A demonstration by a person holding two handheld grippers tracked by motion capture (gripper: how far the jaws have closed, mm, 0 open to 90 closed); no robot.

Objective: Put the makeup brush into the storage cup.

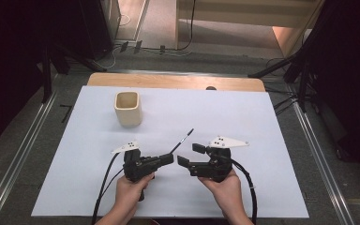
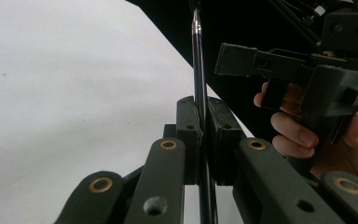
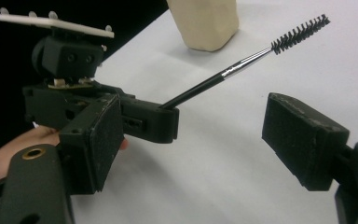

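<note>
Dark room all round, with grey floor and metal rails at the frame edges of the high view. Centre frame, white sheet [image 1: 243, 122] over a wooden table [image 1: 178, 80], its far edge bare along the top. Upper left of the sheet, cream cup [image 1: 128, 108], upright, mouth open, well apart from both grippers; seen again at top centre of the right gripper view [image 3: 205, 21]. Lower centre of the high view, two hands rising from the bottom edge: left hand [image 1: 130, 187] under the left gripper [image 1: 168, 160], right hand [image 1: 225, 185] under the right gripper [image 1: 191, 155], tips near each other but apart. Left gripper clenched on a brush [image 1: 182, 140], jaws tight on the black handle in the left gripper view [image 2: 199, 79]. Handle slanting up and right, off the sheet, bristled tip [image 3: 300, 32] at upper right of the right gripper view. Right gripper released, jaws wide, pads [image 3: 300, 140] bare.
</note>
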